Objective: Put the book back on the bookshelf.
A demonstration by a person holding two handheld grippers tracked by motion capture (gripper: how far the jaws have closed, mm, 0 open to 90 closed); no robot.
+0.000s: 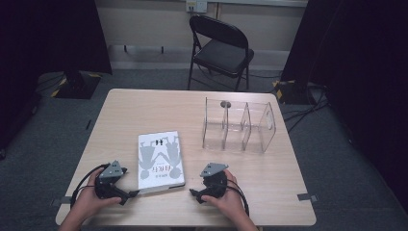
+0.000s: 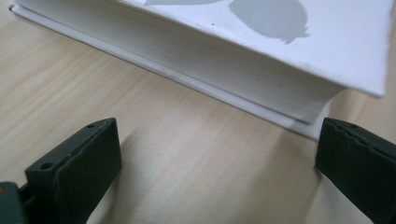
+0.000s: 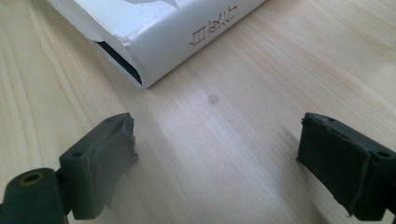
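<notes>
A white book (image 1: 160, 161) with grey figures on its cover lies flat on the wooden table (image 1: 144, 108), near the front. My left gripper (image 1: 129, 195) rests on the table just left of the book's near corner, jaws open and pointing at it. In the left gripper view the book's page edge (image 2: 224, 60) lies just beyond the open gripper (image 2: 218, 140), with bare wood between the jaws. My right gripper (image 1: 195, 194) sits to the right of the book, open. The right gripper view has the book's spine corner (image 3: 154, 32) ahead of the open gripper (image 3: 217, 135).
A clear plastic organiser (image 1: 238, 126) with upright dividers stands at the table's back right. A black folding chair (image 1: 221, 48) stands beyond the far edge. Dark curtains hang at both sides. A person's hands hold both grippers at the near edge.
</notes>
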